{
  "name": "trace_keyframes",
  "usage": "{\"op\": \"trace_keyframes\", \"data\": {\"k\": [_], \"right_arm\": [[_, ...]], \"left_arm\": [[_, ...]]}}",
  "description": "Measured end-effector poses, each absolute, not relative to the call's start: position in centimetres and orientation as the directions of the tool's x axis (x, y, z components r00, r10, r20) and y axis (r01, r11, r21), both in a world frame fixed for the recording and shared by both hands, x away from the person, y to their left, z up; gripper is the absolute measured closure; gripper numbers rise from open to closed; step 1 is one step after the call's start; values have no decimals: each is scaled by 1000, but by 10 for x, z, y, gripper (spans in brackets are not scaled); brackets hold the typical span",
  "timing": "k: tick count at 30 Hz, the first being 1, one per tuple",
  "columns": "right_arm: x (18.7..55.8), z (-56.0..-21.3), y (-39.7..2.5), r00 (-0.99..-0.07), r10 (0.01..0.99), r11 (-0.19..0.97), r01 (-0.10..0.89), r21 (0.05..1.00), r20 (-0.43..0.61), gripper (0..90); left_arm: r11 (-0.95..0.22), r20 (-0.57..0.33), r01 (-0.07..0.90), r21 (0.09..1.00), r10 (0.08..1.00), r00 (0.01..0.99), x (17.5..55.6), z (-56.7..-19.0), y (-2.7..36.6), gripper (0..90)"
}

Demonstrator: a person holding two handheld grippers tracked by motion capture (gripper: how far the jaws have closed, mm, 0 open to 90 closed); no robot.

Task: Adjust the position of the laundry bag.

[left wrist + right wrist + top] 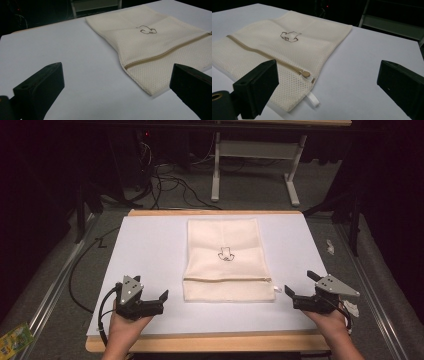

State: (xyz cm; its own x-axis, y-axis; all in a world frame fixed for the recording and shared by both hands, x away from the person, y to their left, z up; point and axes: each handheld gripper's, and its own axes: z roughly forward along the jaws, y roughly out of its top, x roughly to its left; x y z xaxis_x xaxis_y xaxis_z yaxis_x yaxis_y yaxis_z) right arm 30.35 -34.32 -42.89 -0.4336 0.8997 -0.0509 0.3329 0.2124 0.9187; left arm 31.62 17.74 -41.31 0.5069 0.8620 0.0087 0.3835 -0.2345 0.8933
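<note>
A cream mesh laundry bag (226, 259) lies flat in the middle of the white table top (145, 250). It has a small dark outline drawing (226, 254) and a tan zipper (227, 279) across its near end, with the pull (306, 73) and a white loop tab (314, 99) at the right corner. My left gripper (152, 302) rests open near the front left, left of the bag (155, 50). My right gripper (300, 285) stands open at the front right, close to the bag (277, 47) and its zipper-pull corner. Nothing is between either pair of jaws.
The table's wooden front edge (215, 342) runs below my hands. Grey carpet surrounds the table, with cables (170, 182) and a white desk frame (255, 150) behind it. A crumpled white scrap (330, 246) lies right of the table, a green packet (15, 337) at the lower left.
</note>
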Motion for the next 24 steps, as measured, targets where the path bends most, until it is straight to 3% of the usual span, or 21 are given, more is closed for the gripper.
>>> {"op": "trace_keyframes", "data": {"k": [9,15,17,24], "right_arm": [[305,-429,-343,-434,900,213,344,915,-46,81],[310,-432,-339,-448,894,220,384,897,-28,174],[314,-436,-336,-457,889,228,410,883,-17,220],[332,-451,-321,-492,870,273,475,836,-4,252]], "left_arm": [[-224,-3,374,900,854,520,316,-413,178,12],[-224,-20,372,901,835,550,318,-419,173,146],[-241,-57,414,878,806,590,327,-429,165,174],[-244,-97,458,855,792,603,345,-442,139,276]]}}
